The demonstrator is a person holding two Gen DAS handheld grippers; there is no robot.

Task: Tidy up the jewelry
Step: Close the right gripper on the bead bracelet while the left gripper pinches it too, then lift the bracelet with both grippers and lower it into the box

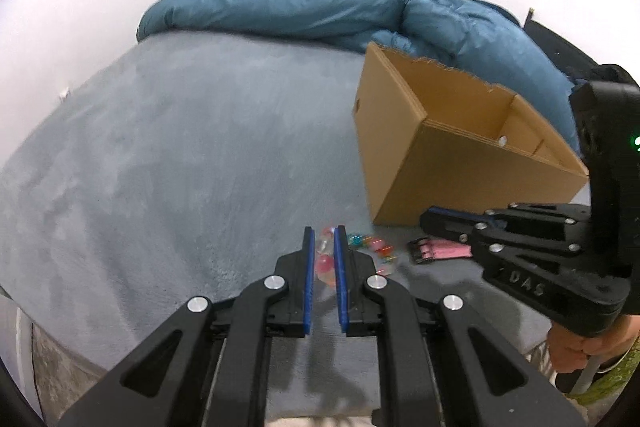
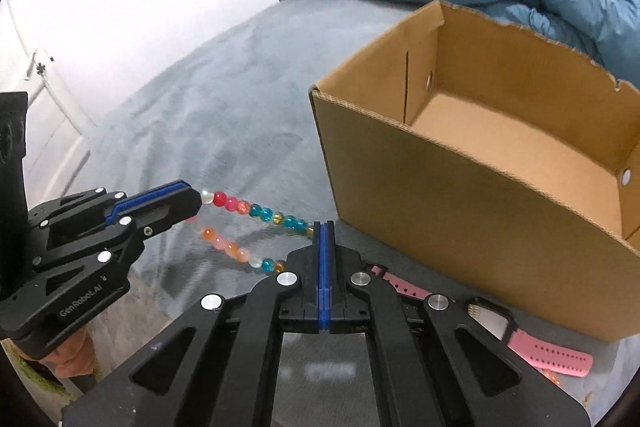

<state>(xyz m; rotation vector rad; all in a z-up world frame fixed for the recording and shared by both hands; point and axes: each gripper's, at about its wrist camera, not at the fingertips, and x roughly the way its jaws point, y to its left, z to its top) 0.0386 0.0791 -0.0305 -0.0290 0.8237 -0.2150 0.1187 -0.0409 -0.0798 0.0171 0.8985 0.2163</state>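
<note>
A bracelet of coloured beads (image 2: 256,213) is stretched taut between my two grippers, above the grey bed cover. My left gripper (image 1: 324,233) is shut on one end of it; pink and clear beads (image 1: 325,261) show between its blue pads. It also shows in the right wrist view (image 2: 192,201). My right gripper (image 2: 324,227) is shut on the other end, pads pressed together; it shows in the left wrist view (image 1: 430,219). A pink watch (image 2: 516,335) lies on the bed under my right gripper. An open, empty cardboard box (image 2: 460,187) stands just right of the grippers.
A blue duvet (image 1: 304,11) is bunched along the far side of the bed by the wall. The grey bed cover (image 1: 180,155) spreads to the left. A small orange bead piece (image 2: 554,379) lies by the watch strap.
</note>
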